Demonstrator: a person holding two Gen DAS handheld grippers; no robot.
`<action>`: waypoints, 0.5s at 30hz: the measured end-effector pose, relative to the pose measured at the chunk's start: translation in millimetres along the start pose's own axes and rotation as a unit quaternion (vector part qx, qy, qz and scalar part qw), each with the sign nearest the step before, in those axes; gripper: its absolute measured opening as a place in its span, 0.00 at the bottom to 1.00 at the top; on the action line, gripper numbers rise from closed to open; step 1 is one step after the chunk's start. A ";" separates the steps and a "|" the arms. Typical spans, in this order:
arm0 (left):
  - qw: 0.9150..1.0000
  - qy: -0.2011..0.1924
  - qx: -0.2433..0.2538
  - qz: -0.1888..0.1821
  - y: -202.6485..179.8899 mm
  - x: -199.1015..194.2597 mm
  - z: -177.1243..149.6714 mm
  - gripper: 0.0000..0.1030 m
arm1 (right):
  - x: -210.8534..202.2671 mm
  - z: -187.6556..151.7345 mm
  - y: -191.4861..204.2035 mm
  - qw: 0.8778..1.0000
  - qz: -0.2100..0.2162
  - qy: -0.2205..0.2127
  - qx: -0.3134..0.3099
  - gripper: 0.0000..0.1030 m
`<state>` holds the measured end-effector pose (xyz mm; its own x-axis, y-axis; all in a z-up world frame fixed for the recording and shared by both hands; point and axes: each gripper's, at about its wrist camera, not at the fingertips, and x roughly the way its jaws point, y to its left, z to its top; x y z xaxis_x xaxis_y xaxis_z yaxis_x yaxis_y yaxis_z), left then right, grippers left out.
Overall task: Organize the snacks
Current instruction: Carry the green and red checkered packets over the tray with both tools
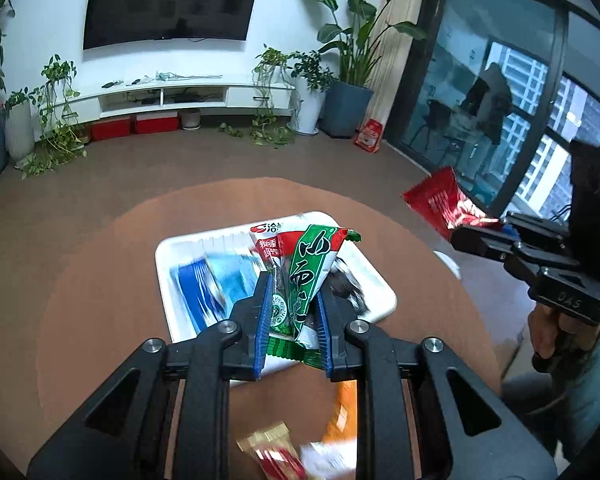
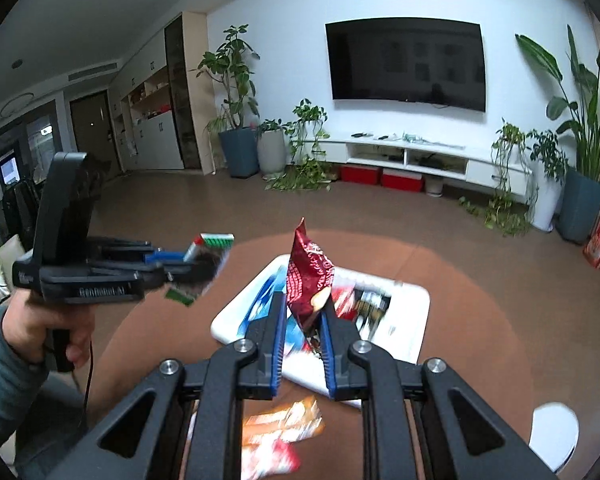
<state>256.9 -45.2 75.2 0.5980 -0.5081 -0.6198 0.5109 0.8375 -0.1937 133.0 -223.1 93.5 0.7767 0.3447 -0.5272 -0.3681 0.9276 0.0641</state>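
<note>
Both tongs are up over the round table (image 1: 100, 280), each pinched tight on a packet. The left gripper (image 1: 292, 320) clamps a green packet (image 1: 312, 264); the right gripper (image 2: 304, 328) clamps a red packet (image 2: 308, 276). The white tray (image 1: 380, 292) sits below with other snacks in it. Each packet is nipped at one end, so a quick swing could slide it free onto the loose packets (image 2: 280, 432) or off the table.
</note>
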 end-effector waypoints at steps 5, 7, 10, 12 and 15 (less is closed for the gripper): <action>1.000 0.003 -0.010 0.021 26.5 43.8 19.8 0.18 | 69.6 5.4 -13.4 0.999 -0.009 0.033 -0.003 0.17; 1.000 0.004 -0.009 0.028 35.0 59.7 15.8 0.18 | 99.3 -2.8 -19.2 0.998 -0.016 0.053 -0.003 0.17; 0.999 0.032 -0.013 0.034 45.3 90.9 0.1 0.18 | 127.3 -14.7 -23.2 0.997 -0.029 0.078 -0.004 0.17; 0.998 0.045 -0.010 0.041 49.2 105.4 -6.4 0.18 | 144.3 -22.8 -23.5 0.995 -0.041 0.095 -0.009 0.17; 0.998 0.045 -0.005 0.047 49.9 115.7 -9.5 0.18 | 154.3 -31.6 -24.1 0.993 -0.051 0.105 -0.020 0.17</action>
<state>345.7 -60.3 -13.4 0.5848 -0.4071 -0.7016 0.4481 0.8831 -0.1389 245.6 -196.8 -16.2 0.6886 0.2083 -0.6946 -0.3172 0.9479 -0.0302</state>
